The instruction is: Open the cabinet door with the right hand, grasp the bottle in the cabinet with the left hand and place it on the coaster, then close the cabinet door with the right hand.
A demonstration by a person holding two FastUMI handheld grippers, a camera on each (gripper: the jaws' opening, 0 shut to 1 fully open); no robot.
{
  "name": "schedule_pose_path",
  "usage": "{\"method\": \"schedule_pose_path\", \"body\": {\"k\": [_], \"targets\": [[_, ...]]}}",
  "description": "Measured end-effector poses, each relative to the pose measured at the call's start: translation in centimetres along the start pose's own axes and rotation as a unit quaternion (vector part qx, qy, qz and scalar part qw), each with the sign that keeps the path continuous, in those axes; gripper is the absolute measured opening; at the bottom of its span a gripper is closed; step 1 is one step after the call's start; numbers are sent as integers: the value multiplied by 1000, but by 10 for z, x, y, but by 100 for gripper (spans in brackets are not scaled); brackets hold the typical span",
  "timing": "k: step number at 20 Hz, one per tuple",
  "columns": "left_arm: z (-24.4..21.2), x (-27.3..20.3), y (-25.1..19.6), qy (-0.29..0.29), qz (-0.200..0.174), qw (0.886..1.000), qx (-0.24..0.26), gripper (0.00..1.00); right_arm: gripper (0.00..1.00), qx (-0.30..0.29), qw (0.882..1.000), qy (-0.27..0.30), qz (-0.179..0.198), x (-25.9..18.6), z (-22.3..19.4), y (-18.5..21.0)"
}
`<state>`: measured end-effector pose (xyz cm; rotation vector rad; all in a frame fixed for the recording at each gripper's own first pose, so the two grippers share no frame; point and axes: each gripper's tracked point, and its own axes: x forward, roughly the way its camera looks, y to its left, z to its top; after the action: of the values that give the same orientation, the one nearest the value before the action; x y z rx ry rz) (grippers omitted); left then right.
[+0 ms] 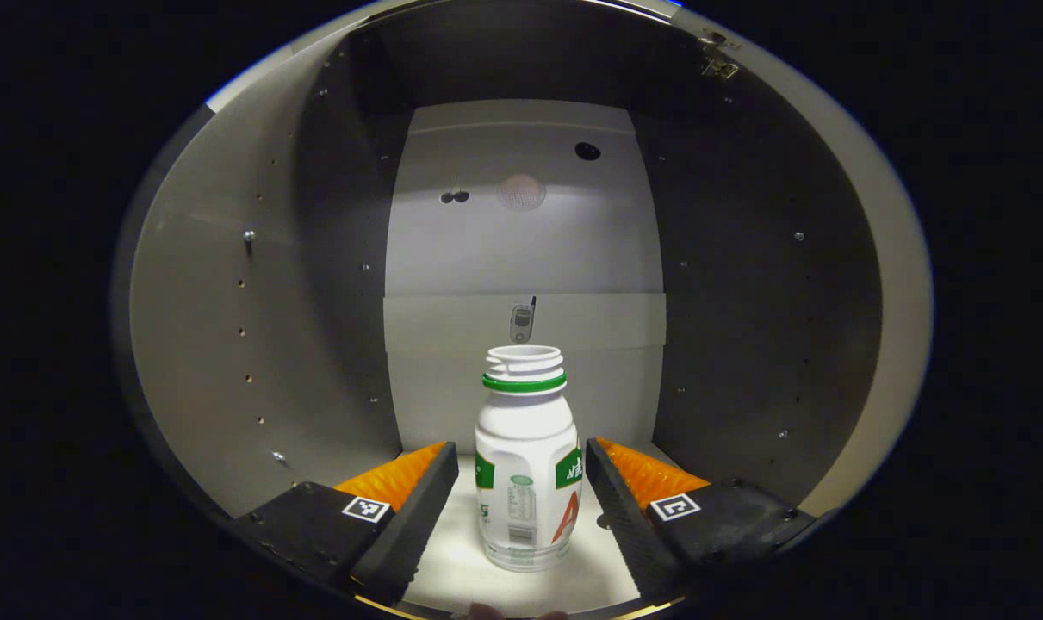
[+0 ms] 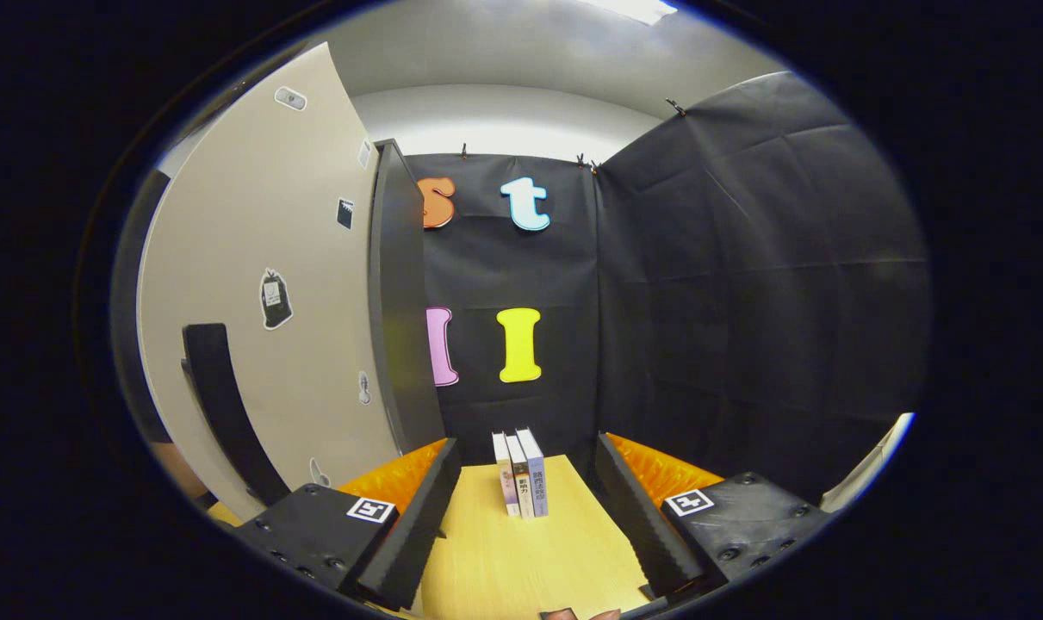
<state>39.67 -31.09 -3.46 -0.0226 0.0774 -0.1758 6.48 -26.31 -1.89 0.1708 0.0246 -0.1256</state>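
one bottle (image 1: pixel 527 469) stands upright on the cabinet (image 1: pixel 228 344) floor, uncapped, between the spread fingers of the left gripper (image 1: pixel 521 508), which do not touch it. it looks like light, thin, smooth plastic that could dent or slip, so the wide lower body seems the safest hold. the right gripper (image 2: pixel 525 508) is released, empty, beside the open cabinet door (image 2: pixel 254 327) with one handle (image 2: pixel 224 405); three books (image 2: pixel 521 474) stand on the table (image 2: pixel 521 568).

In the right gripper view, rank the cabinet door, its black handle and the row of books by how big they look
1. cabinet door
2. black handle
3. row of books
The books stand farther off, so their true size against the handle is unsure.
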Motion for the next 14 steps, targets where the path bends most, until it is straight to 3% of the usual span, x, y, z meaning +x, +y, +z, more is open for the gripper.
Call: {"method": "schedule_pose_path", "body": {"k": [2,4,7,14], "targets": [[-2,10,3,2,0,1000,-6,91,98,-8,1000,2,-4,-2,-1,-2],[-2,7,2,2,-3,1000,-1,77,98,-10,1000,2,-9,-3,-1,-3],[2,-3,6,7,-2,1000,-5,75,98,-1,1000,-4,-7,-8,5,1],[26,-74,28,-3,-15,1000,3,75,98,-1,1000,-3,-13,-20,7,10]]}}
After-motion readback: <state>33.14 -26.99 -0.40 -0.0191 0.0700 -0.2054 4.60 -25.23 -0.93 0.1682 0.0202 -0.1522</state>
